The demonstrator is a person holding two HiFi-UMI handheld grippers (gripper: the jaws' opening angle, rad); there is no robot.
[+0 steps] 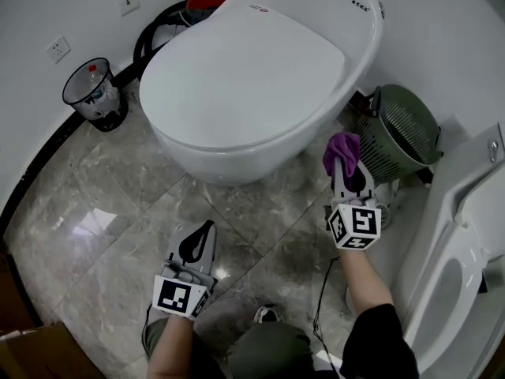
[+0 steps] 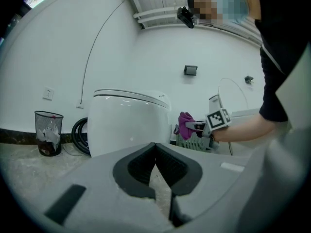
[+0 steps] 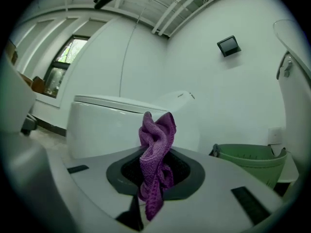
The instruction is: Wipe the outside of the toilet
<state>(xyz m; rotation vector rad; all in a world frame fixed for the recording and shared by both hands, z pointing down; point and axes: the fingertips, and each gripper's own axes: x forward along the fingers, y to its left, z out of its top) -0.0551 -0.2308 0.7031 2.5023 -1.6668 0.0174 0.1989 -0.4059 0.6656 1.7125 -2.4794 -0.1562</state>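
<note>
A white toilet (image 1: 252, 77) with its lid down fills the upper middle of the head view; it also shows as the toilet (image 2: 129, 123) in the left gripper view and the toilet (image 3: 112, 123) in the right gripper view. My right gripper (image 1: 345, 158) is shut on a purple cloth (image 1: 342, 150) just off the toilet's right side, near the bowl's lower flank. The cloth (image 3: 156, 159) hangs bunched between the jaws. My left gripper (image 1: 207, 229) is shut and empty, low over the floor in front of the bowl.
A green perforated basket (image 1: 402, 133) lies tipped beside the toilet's right. A black mesh waste bin (image 1: 95, 93) stands at the left wall with a black hose (image 1: 150, 34) behind. Another white fixture (image 1: 465, 243) stands at the right edge. The floor is grey marble tile (image 1: 102, 212).
</note>
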